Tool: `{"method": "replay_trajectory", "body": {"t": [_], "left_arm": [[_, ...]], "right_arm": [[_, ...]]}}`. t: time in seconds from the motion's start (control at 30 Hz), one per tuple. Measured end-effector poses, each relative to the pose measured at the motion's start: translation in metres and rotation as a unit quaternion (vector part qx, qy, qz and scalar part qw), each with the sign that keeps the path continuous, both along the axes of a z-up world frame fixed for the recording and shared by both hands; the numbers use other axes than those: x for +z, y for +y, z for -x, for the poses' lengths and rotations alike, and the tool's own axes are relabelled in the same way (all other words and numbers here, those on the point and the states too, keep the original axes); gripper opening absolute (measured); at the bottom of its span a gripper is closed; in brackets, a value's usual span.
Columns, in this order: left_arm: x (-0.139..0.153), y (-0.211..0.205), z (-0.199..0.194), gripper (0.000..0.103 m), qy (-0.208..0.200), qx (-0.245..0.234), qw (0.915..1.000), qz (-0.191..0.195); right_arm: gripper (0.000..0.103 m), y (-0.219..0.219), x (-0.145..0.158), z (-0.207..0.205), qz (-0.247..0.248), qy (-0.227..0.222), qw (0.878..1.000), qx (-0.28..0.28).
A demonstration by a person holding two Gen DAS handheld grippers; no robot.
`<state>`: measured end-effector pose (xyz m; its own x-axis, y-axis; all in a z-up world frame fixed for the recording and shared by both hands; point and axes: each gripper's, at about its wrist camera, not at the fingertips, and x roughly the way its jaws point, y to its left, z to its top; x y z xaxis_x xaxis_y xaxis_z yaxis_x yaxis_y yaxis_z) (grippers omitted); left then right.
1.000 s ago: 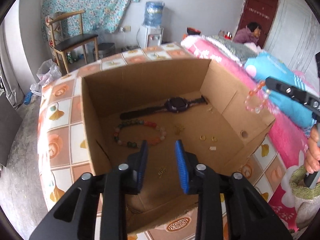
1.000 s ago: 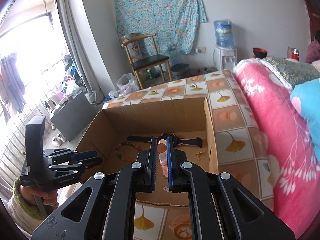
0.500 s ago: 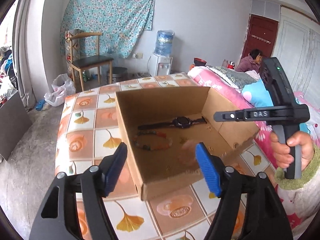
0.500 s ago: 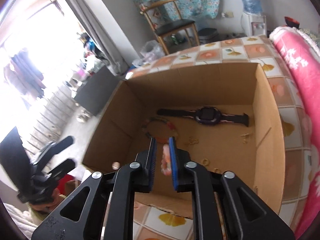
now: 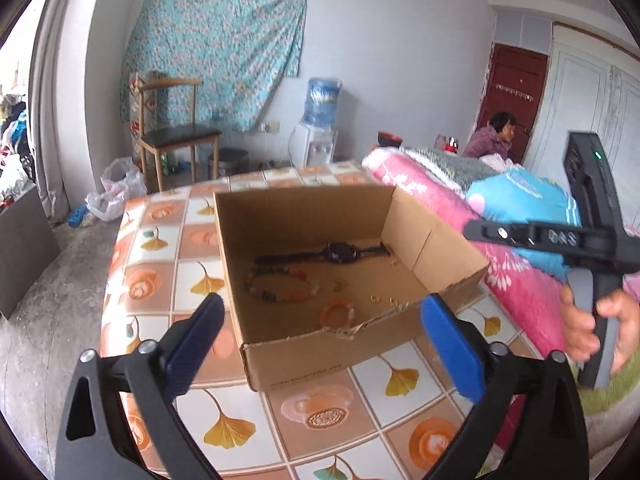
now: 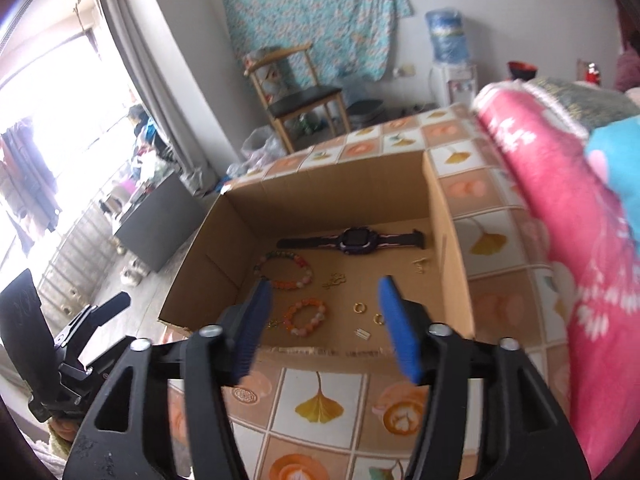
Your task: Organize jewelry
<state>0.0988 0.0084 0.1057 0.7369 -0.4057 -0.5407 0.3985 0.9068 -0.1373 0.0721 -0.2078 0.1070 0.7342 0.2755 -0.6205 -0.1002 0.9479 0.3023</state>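
Both wrist cams look down-fwd, near, sharing the cardboard box (image 5: 320, 344) (image 6: 452, 248).

Wooden chair (image 5: 176, 136), perhaps concrete floor (image 5: 44, 304)

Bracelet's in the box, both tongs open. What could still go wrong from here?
1. Tiny gold rings and the small white piece lie right beside the orange bracelet; wide pads may struggle to pick them singly.
2. The cardboard box has a torn near edge that could snag the right tongs reaching in.

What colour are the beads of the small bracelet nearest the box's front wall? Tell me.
Orange and pale pink beads on the small bracelet; the right wrist view shows it best.
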Motion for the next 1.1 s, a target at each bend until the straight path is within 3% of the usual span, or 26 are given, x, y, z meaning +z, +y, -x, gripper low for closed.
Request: {"method": "replay_trajectory", "body": {"t": [0.23,0.37,0.5,0.63,0.77,1.1], "left_arm": [[0.015,-0.002,0.009,0.097,-0.021,0.037,0.9991,-0.006],[0.014,-0.004,0.011,0.097,-0.019,0.095,0.9949,-0.028],[0.009,-0.005,0.009,0.097,-0.011,0.158,0.9859,-0.055],[0.006,-0.003,0.009,0.097,-0.008,0.189,0.9793,-0.073],[0.005,-0.006,0.005,0.097,0.003,0.186,0.979,-0.083],[0.0,-0.019,-0.002,0.097,0.058,0.163,0.9828,-0.065]], "right_arm": [[0.087,0.002,0.01,0.031,0.057,-0.007,0.997,-0.047],[0.094,0.002,0.012,0.039,0.087,-0.009,0.994,-0.071],[0.095,0.006,0.011,0.044,0.12,-0.01,0.988,-0.097],[0.095,0.011,0.008,0.045,0.145,-0.011,0.983,-0.112],[0.095,0.011,0.008,0.045,0.143,-0.012,0.984,-0.109],[0.095,0.012,-0.008,0.034,0.135,0.025,0.984,-0.113]]}}
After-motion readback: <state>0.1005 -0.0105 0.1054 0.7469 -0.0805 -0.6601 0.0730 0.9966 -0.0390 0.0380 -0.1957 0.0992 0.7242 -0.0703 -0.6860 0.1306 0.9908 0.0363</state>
